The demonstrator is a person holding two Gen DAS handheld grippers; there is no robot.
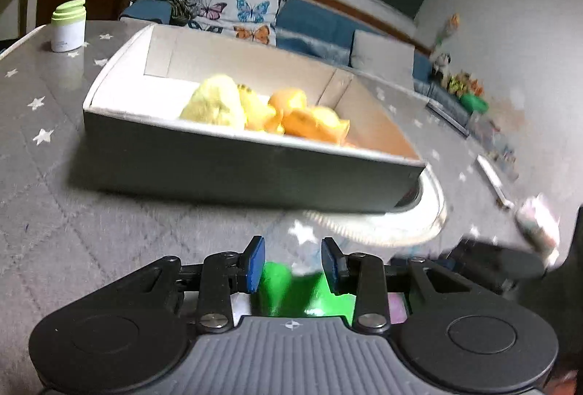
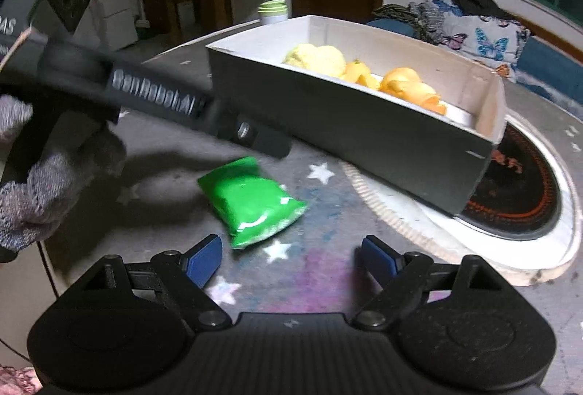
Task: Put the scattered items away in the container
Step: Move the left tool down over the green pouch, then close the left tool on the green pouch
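One box (image 2: 364, 125), one green packet (image 2: 251, 202), one white jar (image 1: 68, 27), several yellow-orange pieces (image 1: 269, 110), uncountable.

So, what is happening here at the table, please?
A person holds tongs in each hand and is tidying items into the box. Yellow and orange soft items already lie inside. One green packet is still on the table, outside the box. The left tongs hang just above the packet, jaws apart, not gripping it. The right tongs are wide open nearby, holding nothing.
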